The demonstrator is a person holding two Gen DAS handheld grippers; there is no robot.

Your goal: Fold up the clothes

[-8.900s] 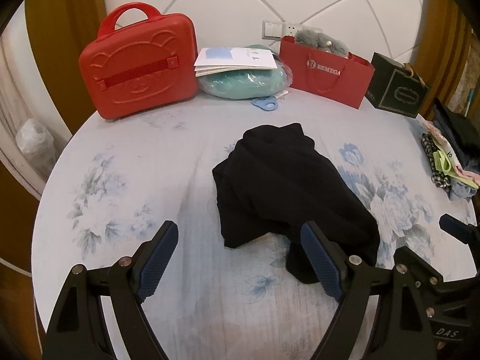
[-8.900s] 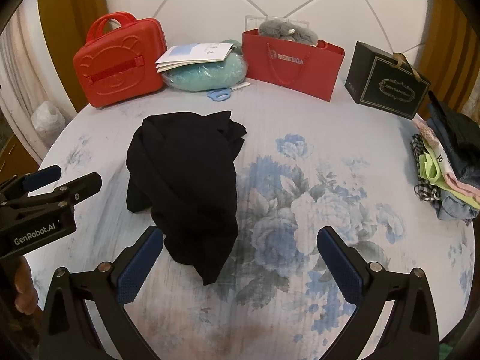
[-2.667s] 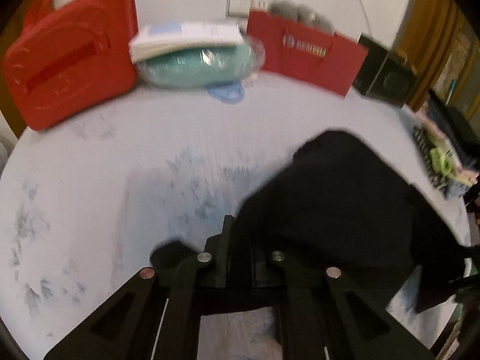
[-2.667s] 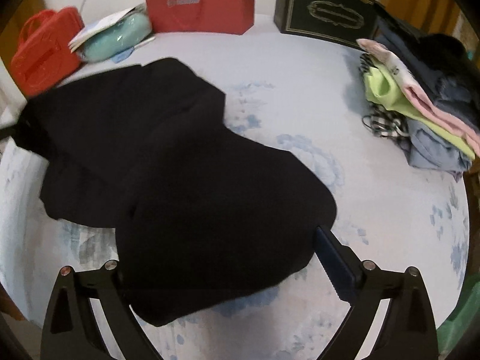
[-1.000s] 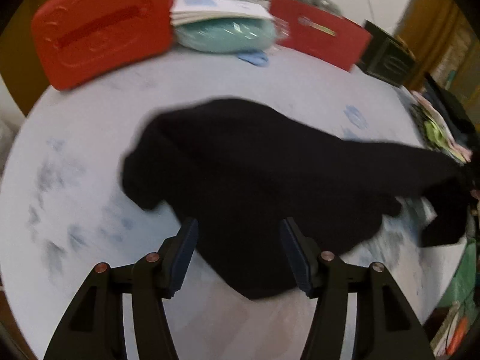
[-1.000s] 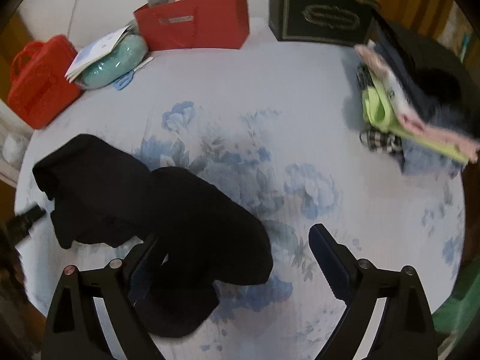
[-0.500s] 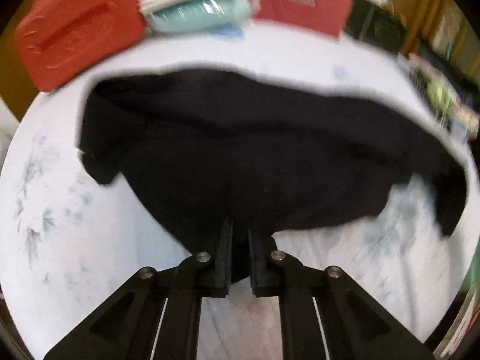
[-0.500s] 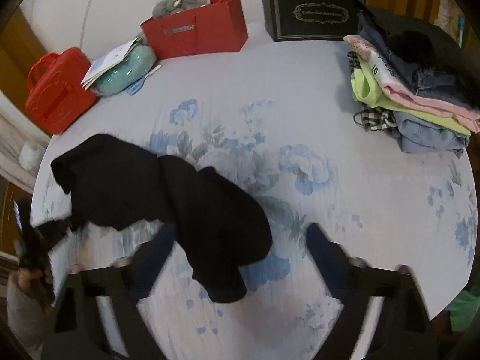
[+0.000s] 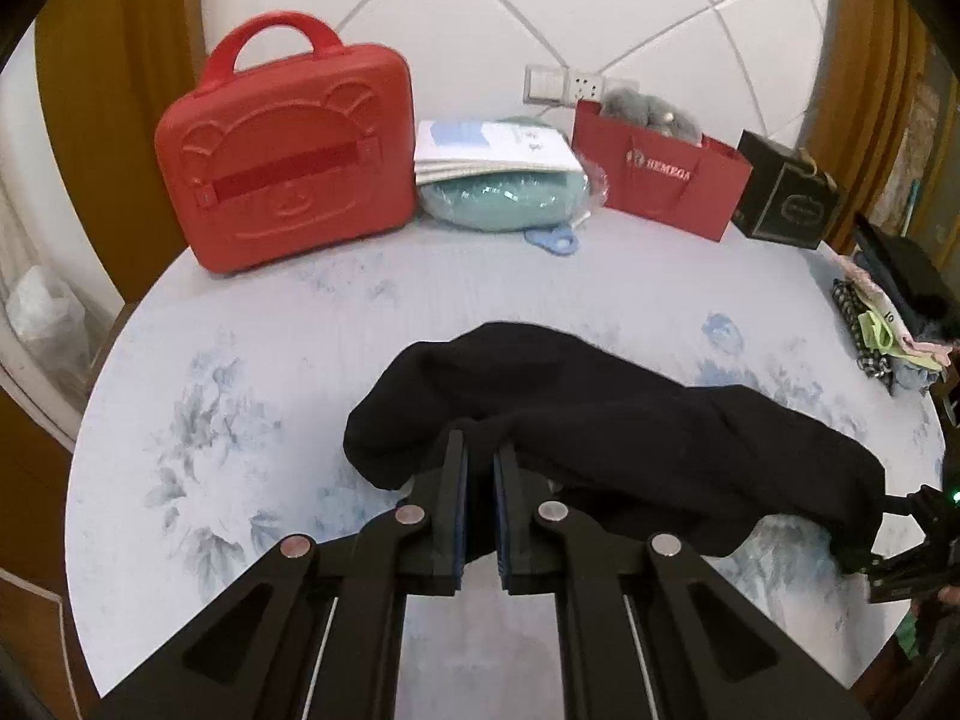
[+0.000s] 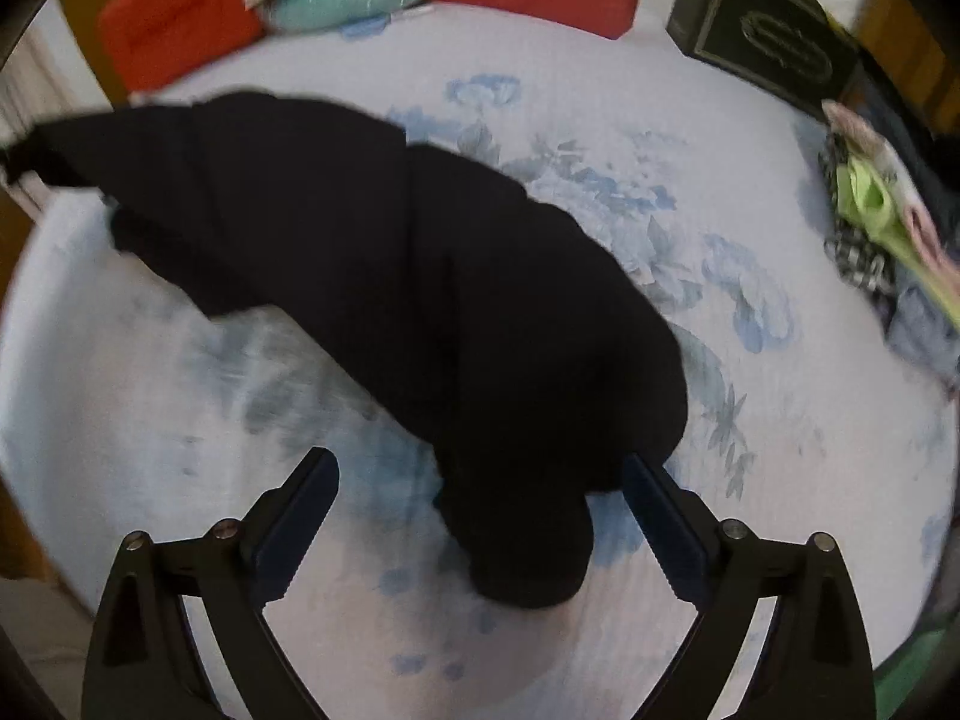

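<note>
Left tool [image 9: 478, 480] has its two blue-padded jaws pinched nearly together on the near edge of the black garment [image 9: 600, 420], a fold of dark cloth caught between them. Right tool [image 10: 480, 516] stands wide, its jaws opening, and the rounded end of the garment [image 10: 420, 276] lies between the pads without either one pressing on it.

That garment sprawls in a long bunched band across the middle of the round tabletop [image 9: 270, 330], which wears a pale cloth printed with blue flowers. One end sits at the left tool, the other trails off toward the right tool, whose dark frame shows at the right edge of the left view.

Along the far side, against a white quilted wall, stand a red case [image 9: 282, 156] with a bear face moulded in, a mint-green bundle [image 9: 504, 198] with papers on top, a red paper bag [image 9: 666, 180] and a black gift bag [image 9: 786, 204]. A stack of folded clothes [image 10: 876, 222] rests at the right rim, well apart from the garment.
</note>
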